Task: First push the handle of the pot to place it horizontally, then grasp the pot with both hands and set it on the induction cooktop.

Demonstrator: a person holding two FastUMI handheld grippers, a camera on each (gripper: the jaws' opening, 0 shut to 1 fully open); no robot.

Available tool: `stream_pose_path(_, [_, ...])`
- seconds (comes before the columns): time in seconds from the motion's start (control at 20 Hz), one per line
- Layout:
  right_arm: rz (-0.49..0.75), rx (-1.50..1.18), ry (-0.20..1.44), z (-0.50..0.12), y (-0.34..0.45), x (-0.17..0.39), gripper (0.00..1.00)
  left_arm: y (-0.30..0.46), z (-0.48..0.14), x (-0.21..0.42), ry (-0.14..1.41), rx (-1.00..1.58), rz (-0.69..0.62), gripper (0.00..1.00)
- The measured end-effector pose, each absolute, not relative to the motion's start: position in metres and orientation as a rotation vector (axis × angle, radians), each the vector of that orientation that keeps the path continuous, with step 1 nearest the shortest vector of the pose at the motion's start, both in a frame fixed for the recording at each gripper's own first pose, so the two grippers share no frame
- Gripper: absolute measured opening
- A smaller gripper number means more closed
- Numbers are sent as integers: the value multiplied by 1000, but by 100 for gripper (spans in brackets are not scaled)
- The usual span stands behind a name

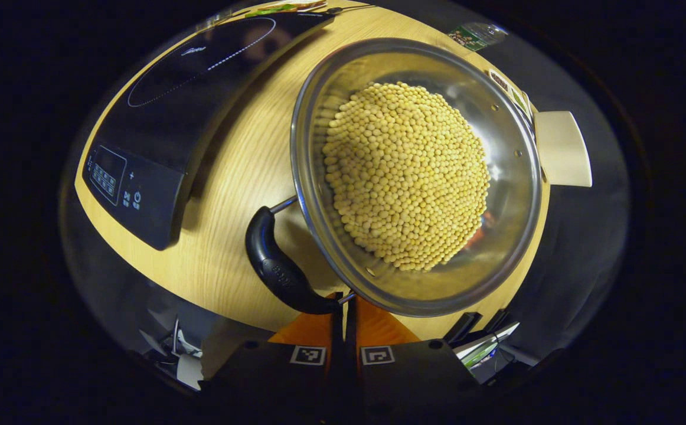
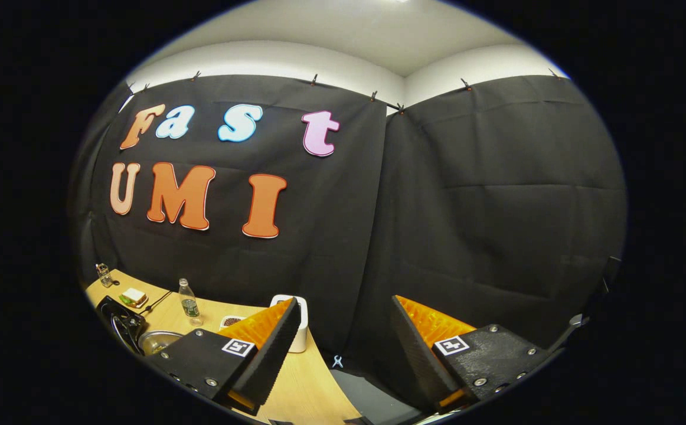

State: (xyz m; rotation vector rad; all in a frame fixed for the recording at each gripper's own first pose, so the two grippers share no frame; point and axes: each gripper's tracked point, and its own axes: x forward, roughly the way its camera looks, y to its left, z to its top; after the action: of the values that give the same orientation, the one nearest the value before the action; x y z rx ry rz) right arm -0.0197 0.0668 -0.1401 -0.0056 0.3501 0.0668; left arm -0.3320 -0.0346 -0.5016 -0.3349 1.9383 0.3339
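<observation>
A steel pot heaped with yellow soybeans stands on the wooden table. Its black handle curves along the pot's near-left side, the lower end right against my left gripper. That gripper's fingers stand together with only a thin slit between them, nothing clamped. The black induction cooktop lies to the pot's left, a strip of bare wood between them. In the right gripper view my right gripper is open and held up in the air, facing the booth wall, and the pot's rim peeks out low at the left.
A white box sits past the pot's right side and a plastic bottle beyond it. In the right gripper view the table carries a bottle, a small bowl and a white container.
</observation>
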Motion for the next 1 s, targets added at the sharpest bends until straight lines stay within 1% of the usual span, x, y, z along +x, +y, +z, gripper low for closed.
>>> stream_pose_path(0.2, [88, -2, 362, -145, 83, -17, 95, -13, -503, -324, 1899, -272, 365, 8])
stream_pose_path(0.45, [124, 7, 393, -155, 109, -13, 95, 11, -506, -300, 1799, -187, 376, 8])
stream_pose_path(0.75, [188, 21, 421, -161, 152, -10, 95, 34, -504, -271, 1699, -91, 318, 8])
stream_pose_path(0.8, [203, 24, 426, -162, 160, -11, 93, 37, -504, -264, 1685, -77, 300, 8])
stream_pose_path(0.85, [218, 27, 433, -163, 168, -11, 93, 39, -504, -260, 1673, -69, 283, 8])
stream_pose_path(0.9, [232, 32, 439, -165, 176, -11, 95, 42, -504, -256, 1663, -58, 263, 8])
stream_pose_path(1.0, [259, 44, 454, -168, 191, -11, 95, 46, -504, -249, 1643, -37, 232, 8])
